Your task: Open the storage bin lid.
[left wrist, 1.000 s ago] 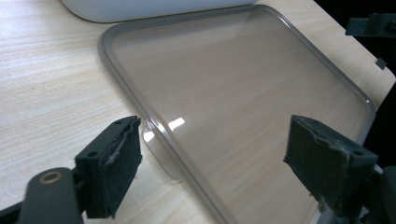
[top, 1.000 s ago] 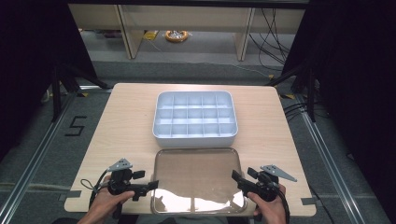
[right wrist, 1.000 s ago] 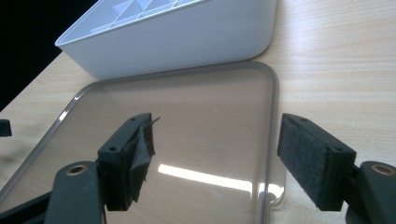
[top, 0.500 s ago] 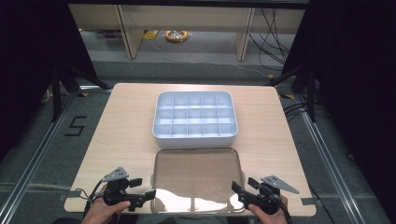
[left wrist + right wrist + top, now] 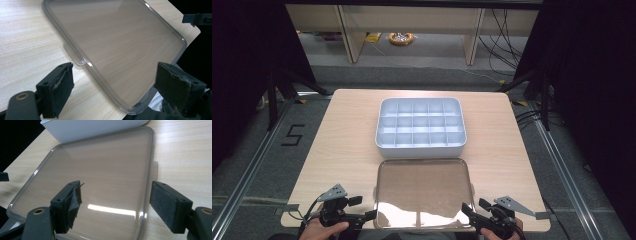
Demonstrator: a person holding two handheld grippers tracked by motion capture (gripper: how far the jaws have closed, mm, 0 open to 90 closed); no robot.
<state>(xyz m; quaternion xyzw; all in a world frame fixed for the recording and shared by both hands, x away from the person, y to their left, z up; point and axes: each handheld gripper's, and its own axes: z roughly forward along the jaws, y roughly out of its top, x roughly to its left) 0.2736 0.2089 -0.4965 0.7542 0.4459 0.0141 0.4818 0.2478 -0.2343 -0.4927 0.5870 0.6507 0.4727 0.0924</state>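
Clear lid lies flat at table's near edge, just before the white divided box; long axis left-right. Left gripper and right gripper flank its near corners, jaws wide apart, holding nothing.

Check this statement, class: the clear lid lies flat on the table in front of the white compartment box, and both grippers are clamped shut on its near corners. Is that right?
Not quite. The clear lid does lie flat before the white compartment box, but the left gripper and right gripper are open, their jaws spread wide and gripping nothing. Both gripper views show this.
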